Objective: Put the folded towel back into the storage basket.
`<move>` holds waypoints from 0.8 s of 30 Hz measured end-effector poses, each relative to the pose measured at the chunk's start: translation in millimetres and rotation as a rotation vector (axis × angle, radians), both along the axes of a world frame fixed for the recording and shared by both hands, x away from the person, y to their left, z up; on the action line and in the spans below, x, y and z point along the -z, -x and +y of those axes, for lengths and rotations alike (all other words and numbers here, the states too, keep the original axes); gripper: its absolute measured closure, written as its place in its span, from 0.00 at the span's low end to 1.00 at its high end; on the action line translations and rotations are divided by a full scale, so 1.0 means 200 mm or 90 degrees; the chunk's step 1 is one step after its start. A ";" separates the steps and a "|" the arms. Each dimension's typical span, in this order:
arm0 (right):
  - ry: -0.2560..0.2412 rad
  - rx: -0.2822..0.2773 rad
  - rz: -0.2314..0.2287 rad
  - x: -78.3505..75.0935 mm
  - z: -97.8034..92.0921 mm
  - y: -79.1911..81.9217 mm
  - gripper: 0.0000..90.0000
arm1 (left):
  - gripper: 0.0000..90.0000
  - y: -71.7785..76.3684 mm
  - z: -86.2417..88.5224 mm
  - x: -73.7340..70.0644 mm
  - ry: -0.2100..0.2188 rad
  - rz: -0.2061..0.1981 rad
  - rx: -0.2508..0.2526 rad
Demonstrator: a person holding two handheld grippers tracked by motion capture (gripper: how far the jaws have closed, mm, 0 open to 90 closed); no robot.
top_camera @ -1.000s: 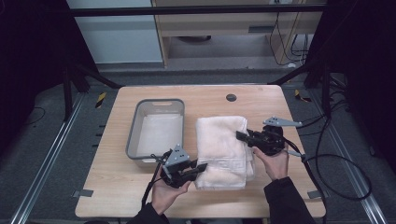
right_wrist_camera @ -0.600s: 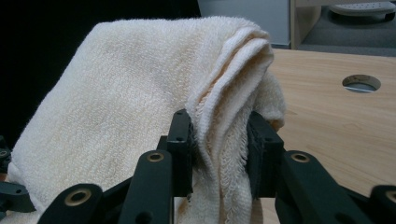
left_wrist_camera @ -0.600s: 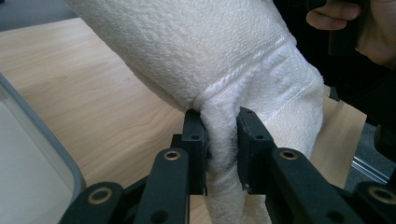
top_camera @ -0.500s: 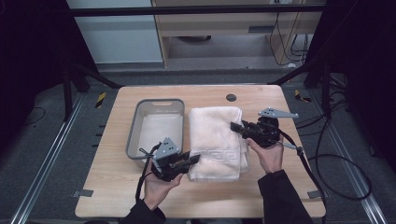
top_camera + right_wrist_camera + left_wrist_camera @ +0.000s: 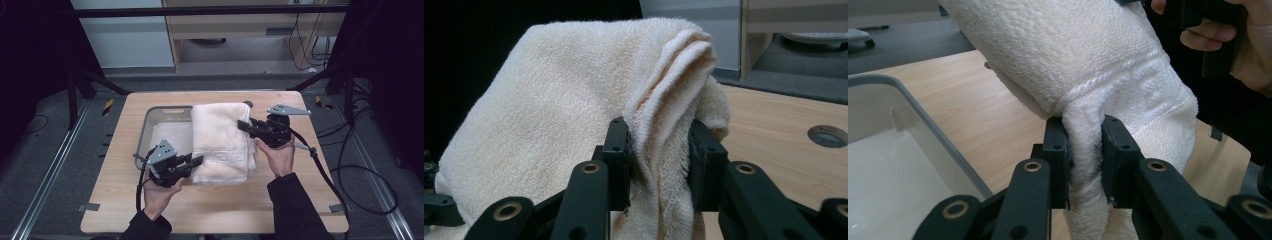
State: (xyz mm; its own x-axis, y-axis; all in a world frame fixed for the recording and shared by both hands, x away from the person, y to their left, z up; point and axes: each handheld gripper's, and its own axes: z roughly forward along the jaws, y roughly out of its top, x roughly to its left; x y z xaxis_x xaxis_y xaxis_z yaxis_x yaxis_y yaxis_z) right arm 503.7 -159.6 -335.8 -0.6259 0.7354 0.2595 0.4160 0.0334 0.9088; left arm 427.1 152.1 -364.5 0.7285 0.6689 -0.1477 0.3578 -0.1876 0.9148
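Observation:
A folded cream towel (image 5: 220,140) is held up between both grippers above the middle of the wooden table (image 5: 300,200). My left gripper (image 5: 197,161) is shut on the towel's near left edge; its jaws pinch the thick folded hem (image 5: 1085,150). At the far right edge my right gripper (image 5: 244,125) is shut on the towel, with several layers squeezed between its jaws (image 5: 659,150). The towel's left part overlaps the grey tray (image 5: 165,130).
The grey tray has a white bottom (image 5: 893,185) and stands at the table's left-middle. A round hole (image 5: 828,136) sits in the tabletop near the far edge. Cables (image 5: 340,170) trail off the right side. A cabinet (image 5: 240,30) stands beyond the table.
Both grippers have carried the towel leftward and slightly away from me, so it now partly covers the tray. Both stay shut on it.

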 end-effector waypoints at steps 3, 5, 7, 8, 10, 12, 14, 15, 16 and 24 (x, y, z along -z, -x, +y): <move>-0.002 -0.001 -0.003 -0.02 0.02 -0.01 0.74 | 0.83 0.00 0.03 -0.02 0.009 -0.005 -0.009; -0.006 -0.001 -0.006 -0.03 0.05 -0.02 0.74 | 0.83 -0.01 0.05 -0.03 0.011 -0.008 -0.015; -0.008 -0.002 -0.009 -0.04 0.06 -0.03 0.74 | 0.83 -0.01 0.06 -0.03 0.014 -0.011 -0.020; -0.008 -0.002 -0.009 -0.04 0.07 -0.03 0.74 | 0.83 -0.01 0.06 -0.04 0.016 -0.012 -0.022; -0.005 -0.001 -0.013 -0.05 0.08 -0.04 0.75 | 0.83 -0.01 0.08 -0.04 0.016 -0.014 -0.026; -0.004 -0.002 -0.016 -0.06 0.10 -0.04 0.75 | 0.83 -0.02 0.09 -0.05 0.020 -0.015 -0.031; -0.007 -0.002 -0.016 -0.07 0.12 -0.05 0.74 | 0.83 -0.02 0.11 -0.05 0.024 -0.016 -0.035; -0.006 -0.004 -0.018 -0.08 0.12 -0.05 0.74 | 0.83 -0.02 0.11 -0.06 0.027 -0.016 -0.038; -0.006 -0.005 -0.019 -0.08 0.13 -0.06 0.74 | 0.83 -0.02 0.12 -0.06 0.029 -0.018 -0.040; -0.005 -0.007 -0.026 -0.12 0.20 -0.08 0.75 | 0.83 -0.03 0.18 -0.08 0.040 -0.021 -0.058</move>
State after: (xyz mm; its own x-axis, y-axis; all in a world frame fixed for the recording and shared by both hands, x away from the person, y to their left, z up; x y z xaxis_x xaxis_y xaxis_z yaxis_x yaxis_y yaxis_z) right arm 520.4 -120.2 -311.7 -0.6442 0.7263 0.2397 0.3787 0.0306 0.9250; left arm 434.0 187.7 -348.3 0.6705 0.7227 -0.1680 0.3402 -0.0983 0.9352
